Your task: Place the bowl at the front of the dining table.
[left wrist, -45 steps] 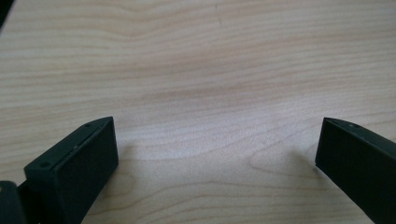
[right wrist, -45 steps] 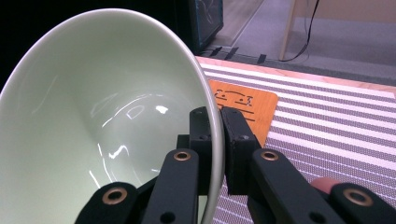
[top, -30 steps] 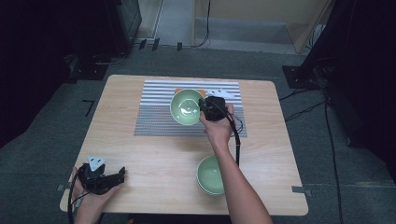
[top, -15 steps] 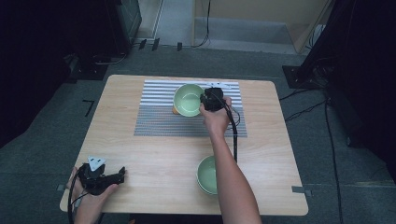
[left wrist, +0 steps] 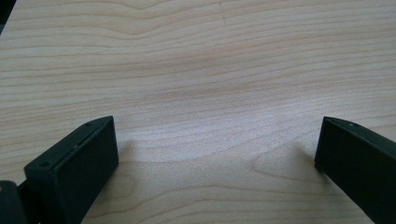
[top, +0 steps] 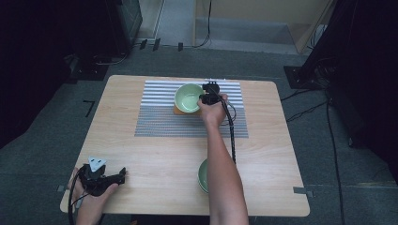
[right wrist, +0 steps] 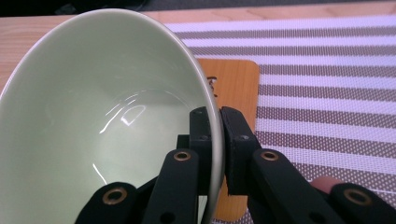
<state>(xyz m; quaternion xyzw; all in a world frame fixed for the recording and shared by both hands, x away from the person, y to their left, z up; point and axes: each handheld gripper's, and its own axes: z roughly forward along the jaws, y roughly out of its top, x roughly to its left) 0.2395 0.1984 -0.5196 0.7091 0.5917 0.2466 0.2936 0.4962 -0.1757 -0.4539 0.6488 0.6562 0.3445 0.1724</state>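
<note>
Wooden table (top: 155,154), pale grain, occupies the centre of the high view. Striped placemat (top: 155,123), grey and white, lies across its upper middle. Right forearm, bare, rises from the bottom edge right of centre and stretches nearly straight up the frame to the placemat, wrist slightly bent toward the left. Green bowl (top: 187,97), pale glaze, sits at upper centre over an orange coaster (top: 179,111), which shows at the bowl's lower edge; in the right gripper view the bowl tilts, its rim rising from the lower middle to the upper left. Second green bowl (top: 202,174), lower centre, partly hidden behind the forearm. Left hand, lower left corner of the high view, rests at the table edge, fist wrapped round its tool. Right gripper (right wrist: 215,135): jaws pinch the bowl's rim, one inside, one outside. Left gripper (left wrist: 215,144): jaws spread wide, nothing between them, just above bare wood.
</note>
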